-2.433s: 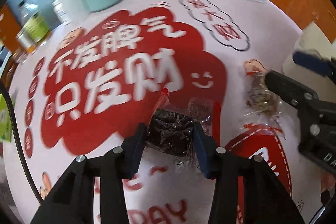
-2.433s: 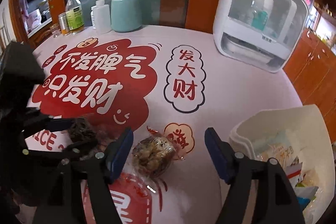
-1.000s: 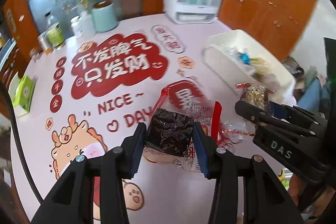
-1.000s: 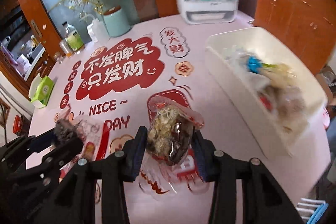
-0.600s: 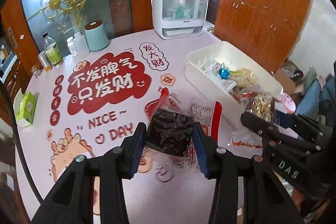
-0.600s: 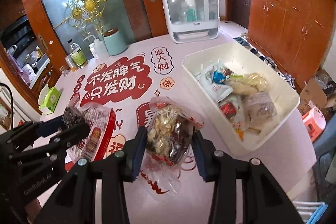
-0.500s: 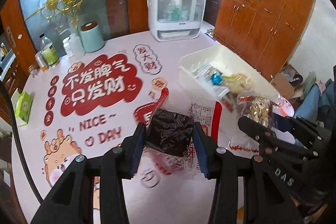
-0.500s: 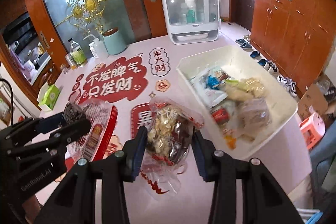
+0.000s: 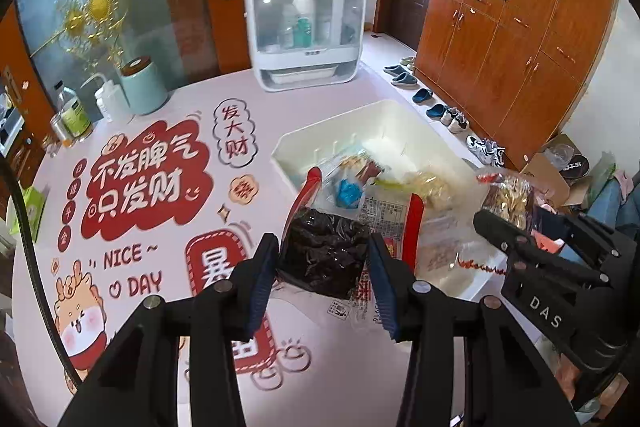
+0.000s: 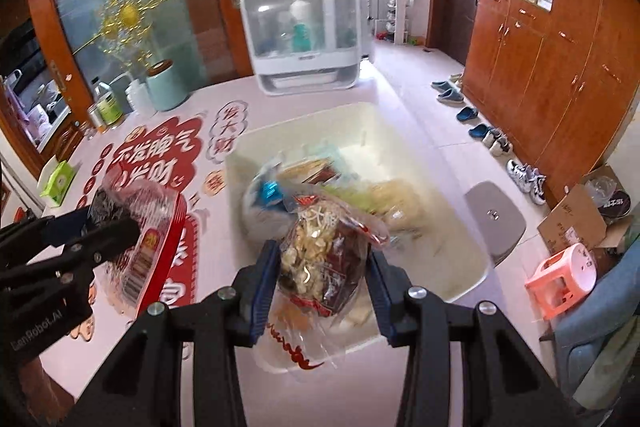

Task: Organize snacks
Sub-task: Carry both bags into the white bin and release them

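Both grippers are clamped on snack bags and carried high over the table (image 9: 168,367). Left gripper (image 9: 324,267) squeezes a clear, red-edged bag of dark snack (image 9: 324,251) between its blue pads, the bag's printed tail drooping below the jaws. Right gripper (image 10: 322,267) pinches a crinkly clear bag of pale and brown pieces (image 10: 324,255) the same way, its loose film hanging down under the fingers.

Largest thing in view is the table with its pink printed cloth, red lettering spread across the left half. At the far edge stands a white cabinet with a clear front (image 9: 306,27), with a mint canister (image 9: 142,87) and bottles to its left. Nearer, on the right side of the table, sits the white bin (image 10: 400,131), already holding several wrapped snacks. In the right wrist view the pale-piece bag hangs over the bin's near half; in the left wrist view the dark bag hangs above the bin's near-left corner, partly over the cloth.

Both bags look light and soft, with slippery film that crumples instead of resisting. Gripping across the filled bulge, as now, seems surer than taking the empty film, which could slide out. The contents look brittle, so a hard squeeze may crush them.
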